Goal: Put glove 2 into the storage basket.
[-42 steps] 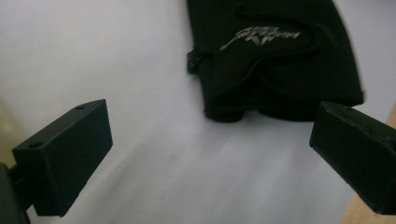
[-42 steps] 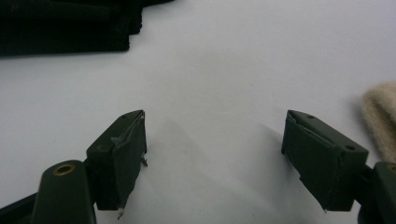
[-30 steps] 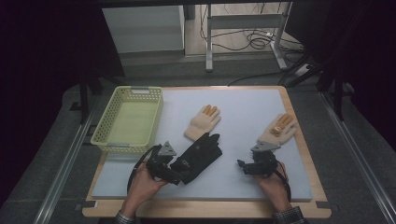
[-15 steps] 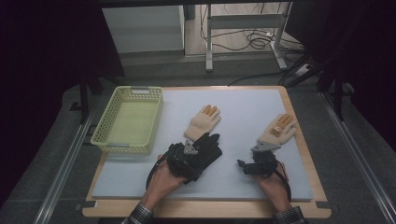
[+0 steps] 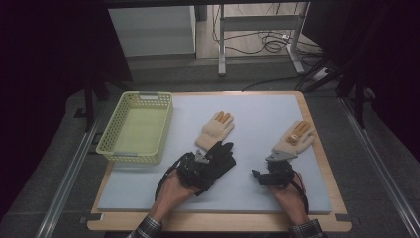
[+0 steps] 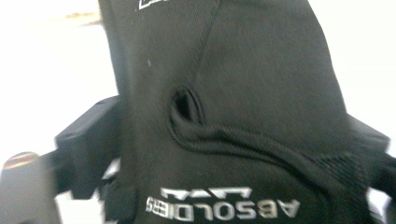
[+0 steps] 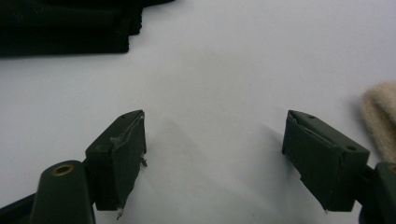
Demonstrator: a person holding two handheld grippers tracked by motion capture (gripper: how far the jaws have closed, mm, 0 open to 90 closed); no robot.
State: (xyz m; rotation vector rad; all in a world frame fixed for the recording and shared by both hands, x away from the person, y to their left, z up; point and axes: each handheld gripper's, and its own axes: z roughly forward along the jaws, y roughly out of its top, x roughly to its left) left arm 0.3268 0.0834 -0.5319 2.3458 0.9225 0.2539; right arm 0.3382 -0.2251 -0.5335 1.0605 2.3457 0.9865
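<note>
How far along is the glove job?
Done: nothing yet; the yellow basket holds no glove. In hand: the left tongs have just been closing around the black glove, which lies between the jaws. Left: two beige gloves lie on the mat; the right tongs are open, holding nothing.

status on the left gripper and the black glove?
Left gripper jaws just closing around black glove, cuff between them. Right gripper open, idle on the mat. Basket open; beige gloves aside.
</note>
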